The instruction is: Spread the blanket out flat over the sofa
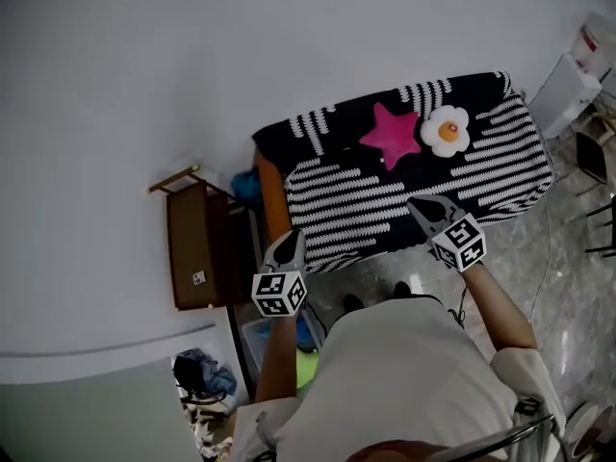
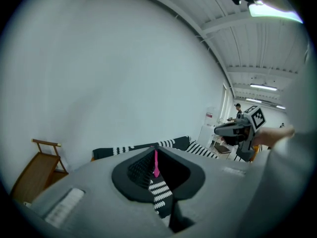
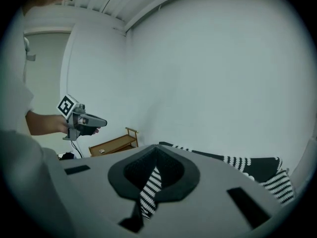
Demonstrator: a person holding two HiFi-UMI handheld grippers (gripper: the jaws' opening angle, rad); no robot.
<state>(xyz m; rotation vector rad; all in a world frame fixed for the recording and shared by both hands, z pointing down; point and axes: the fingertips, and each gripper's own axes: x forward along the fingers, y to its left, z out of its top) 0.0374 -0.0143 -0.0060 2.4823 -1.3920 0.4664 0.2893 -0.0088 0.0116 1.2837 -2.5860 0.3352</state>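
Left gripper view: blanket (image 2: 159, 191) pinched between closed jaws.

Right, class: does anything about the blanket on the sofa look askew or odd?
The blanket sits skewed: the orange end of the sofa shows bare, left in the head view. Its near edge is pinched in the left tongs and right tongs, not lying flat.

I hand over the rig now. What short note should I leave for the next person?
Left gripper: shut on the front edge of the blanket.
Right gripper: shut on the same edge, further right.
Blanket: covers the back and seat of the sofa.
Done: blanket mostly spread.
Left to do: lay the front edge down flat, then let go.
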